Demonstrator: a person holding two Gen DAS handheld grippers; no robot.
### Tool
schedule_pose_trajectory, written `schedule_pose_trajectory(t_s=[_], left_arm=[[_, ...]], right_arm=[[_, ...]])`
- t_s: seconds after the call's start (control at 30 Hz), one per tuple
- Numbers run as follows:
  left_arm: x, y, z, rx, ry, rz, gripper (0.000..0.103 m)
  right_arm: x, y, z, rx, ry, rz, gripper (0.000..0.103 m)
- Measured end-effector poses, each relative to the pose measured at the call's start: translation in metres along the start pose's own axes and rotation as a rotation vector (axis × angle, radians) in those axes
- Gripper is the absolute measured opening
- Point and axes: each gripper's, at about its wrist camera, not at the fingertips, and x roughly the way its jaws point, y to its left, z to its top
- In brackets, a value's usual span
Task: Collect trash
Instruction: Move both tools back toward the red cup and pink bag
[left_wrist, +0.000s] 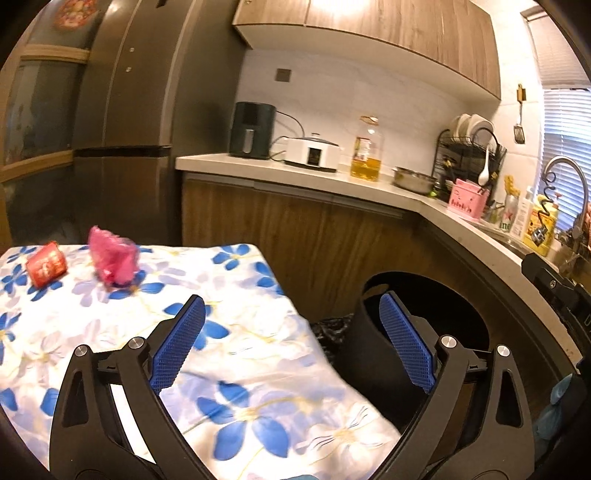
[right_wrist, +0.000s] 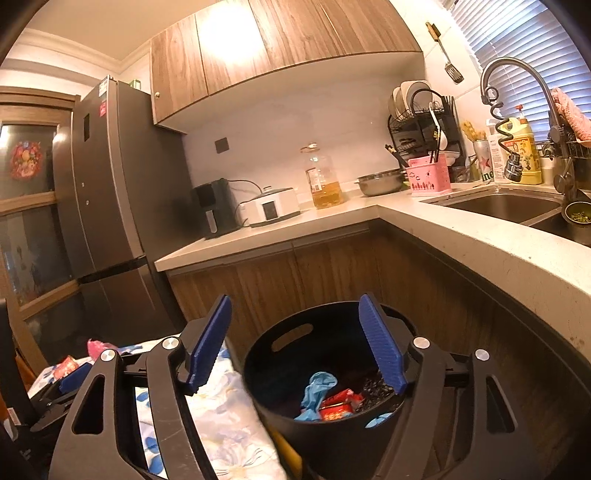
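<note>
Left tool: your left tool (left_wrist: 291, 345) has its jaws spread wide, with nothing between the blue pads (left_wrist: 179, 345); it hangs over the near edge of the table.
Right tool: your right tool (right_wrist: 295, 341) is also well open and grips nothing; it points over the bin, its right pad across the bin's rim.
Table: the table (left_wrist: 236, 354) wears a white cloth with blue flowers and sits just beside the bin.
Trash on the table: a crumpled pink wrapper (left_wrist: 112, 260) and a red packet (left_wrist: 46, 264) lie near each other at the far left corner of the cloth, well apart from your left tool. You can also make them out small at the left edge of the right wrist view.
Bin: the black round bin (right_wrist: 291, 334) stands on the floor between the table and the wooden cabinets, with a handle slot in its wall.
Trash in the bin: a blue glove (right_wrist: 316, 391), a red wrapper (right_wrist: 338, 406) and some dark crumpled material (right_wrist: 375, 393) rest inside.
Surroundings: an oil bottle (right_wrist: 323, 177), a sink (right_wrist: 506, 205) and a fridge (right_wrist: 110, 192) lie beyond.
</note>
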Motion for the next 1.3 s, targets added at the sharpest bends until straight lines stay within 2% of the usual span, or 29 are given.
schedule_pose_trajectory(t_s=[0.7,1.1,1.3], left_arm=[[-0.058,0.127,-0.009,-0.046,-0.039,0.219,0.096],[-0.060,0.218,-0.008,-0.070,-0.057,0.368,0.096],[-0.051,0.263,-0.002,-0.057,-0.076,0.415,0.096]], right_arm=[[0.000,0.114,-0.037,-0.070,0.058,0.182,0.071],[0.031,0.185,-0.063,-0.106,0.115,0.292,0.071],[0.053,0.228,-0.074,-0.143,0.122,0.347,0.071]])
